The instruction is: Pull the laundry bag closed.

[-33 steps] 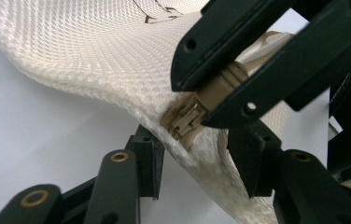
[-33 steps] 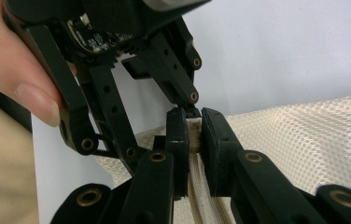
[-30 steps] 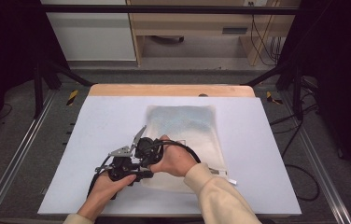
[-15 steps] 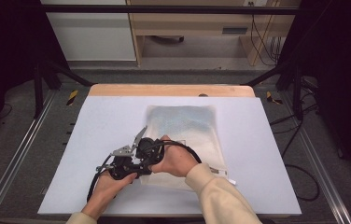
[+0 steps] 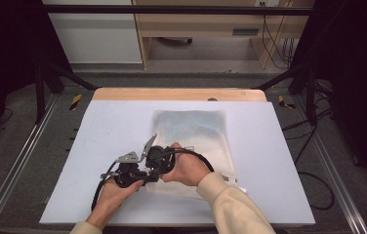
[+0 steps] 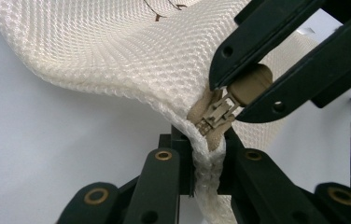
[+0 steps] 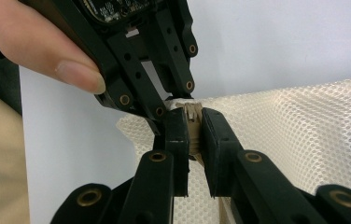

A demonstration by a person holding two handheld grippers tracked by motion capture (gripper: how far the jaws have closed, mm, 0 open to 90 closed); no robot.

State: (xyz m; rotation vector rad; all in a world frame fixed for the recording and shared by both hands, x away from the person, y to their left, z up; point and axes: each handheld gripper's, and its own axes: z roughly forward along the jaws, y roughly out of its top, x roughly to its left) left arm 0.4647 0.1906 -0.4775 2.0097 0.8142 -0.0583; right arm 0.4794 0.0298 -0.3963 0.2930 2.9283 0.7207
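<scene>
A white mesh bag point(image 5: 191, 131) lies flat on the pale table point(image 5: 98, 126), and both grippers meet at its near left corner. My left gripper point(image 6: 206, 156) is shut on the bag's seamed edge point(image 6: 117, 88), just below the zipper slider point(image 6: 218, 112). My right gripper point(image 7: 193, 128) is shut on the tan zipper pull point(image 6: 253, 84), coming in from the upper right in the left gripper view. In the high view the left gripper point(image 5: 147, 179) and the right gripper point(image 5: 156, 170) sit tip to tip, each in a hand. The corner of the bag is lifted slightly off the table.
A wooden strip point(image 5: 176, 94) runs along the table's far edge. Black frame legs point(image 5: 50, 73) stand at both far corners, and cables point(image 5: 313, 180) trail on the floor at the right. A small white tag point(image 5: 236, 183) sticks out at the bag's near right corner.
</scene>
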